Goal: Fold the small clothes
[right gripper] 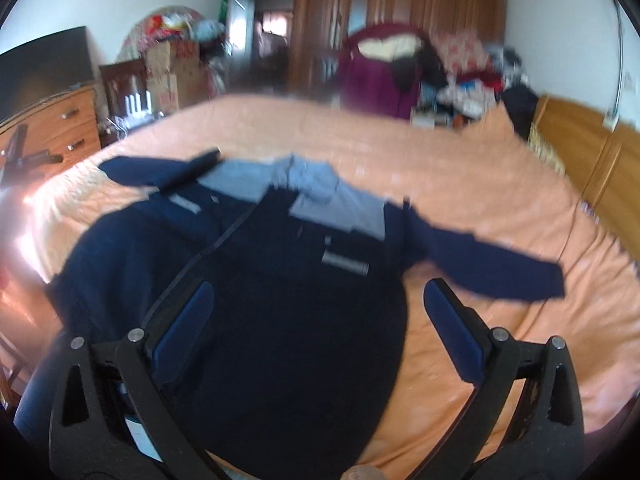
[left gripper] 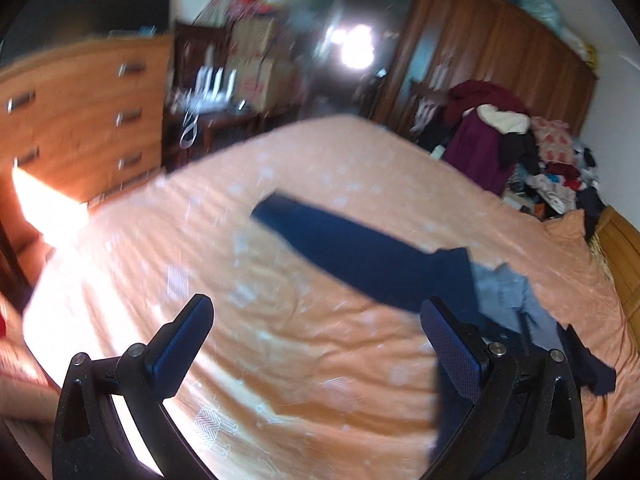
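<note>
A small navy jacket (right gripper: 280, 300) with a light grey-blue yoke and hood (right gripper: 316, 184) lies spread flat on the orange bedspread (right gripper: 480, 184), front up, both sleeves stretched out sideways. My right gripper (right gripper: 318, 300) hangs open just above the jacket's lower body, nothing between its fingers. In the left wrist view one navy sleeve (left gripper: 352, 252) runs across the bed to the jacket's grey part (left gripper: 504, 288). My left gripper (left gripper: 316, 320) is open over bare bedspread (left gripper: 280, 340), its right finger (left gripper: 452, 344) close to the sleeve's shoulder end.
A heap of mixed clothes (left gripper: 520, 148) sits at the bed's far corner by a wooden wardrobe (left gripper: 500, 44). A wooden chest of drawers (left gripper: 80, 116) stands left of the bed, a wooden headboard (right gripper: 580, 152) on the right. Bright glare falls on the left edge.
</note>
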